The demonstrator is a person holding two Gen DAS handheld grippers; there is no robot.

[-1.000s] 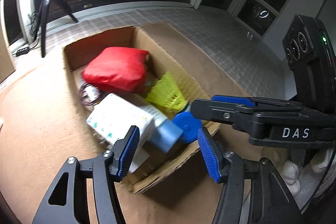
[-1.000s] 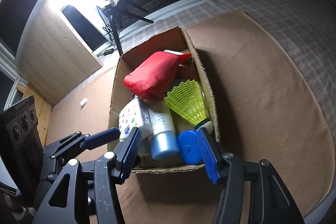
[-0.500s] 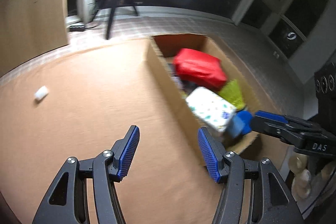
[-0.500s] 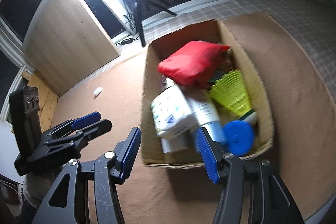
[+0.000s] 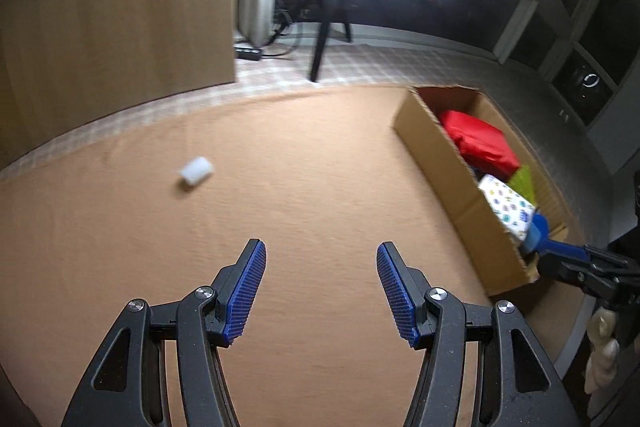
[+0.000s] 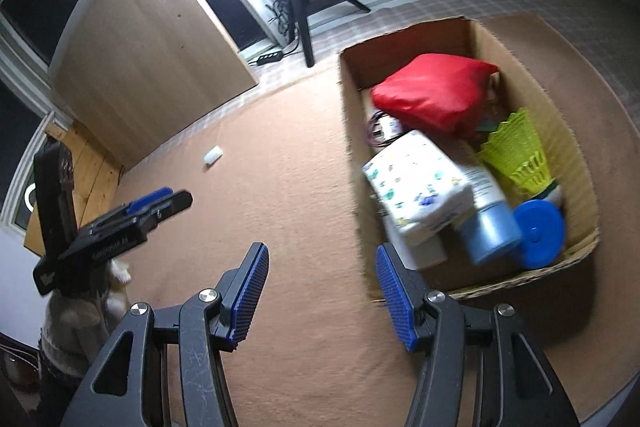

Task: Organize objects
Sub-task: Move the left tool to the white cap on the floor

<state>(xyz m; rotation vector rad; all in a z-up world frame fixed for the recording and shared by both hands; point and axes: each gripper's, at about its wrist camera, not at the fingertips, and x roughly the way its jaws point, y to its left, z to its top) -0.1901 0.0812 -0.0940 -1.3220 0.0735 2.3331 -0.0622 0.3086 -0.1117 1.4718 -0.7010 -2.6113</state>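
The small white cylinder (image 5: 196, 169) lies on its side, alone on the brown carpet (image 5: 320, 187), well apart from the cardboard box (image 5: 448, 195) that already holds the red pouch (image 6: 432, 95), yellow shuttlecock (image 6: 516, 155) and other things. It looks light, stiff and smooth (likely to roll if nudged), so I judge it best pinched across its round middle. The left gripper (image 5: 320, 287) fingers stand released with nothing between them; the right gripper (image 6: 320, 291) likewise hangs empty near the box's corner
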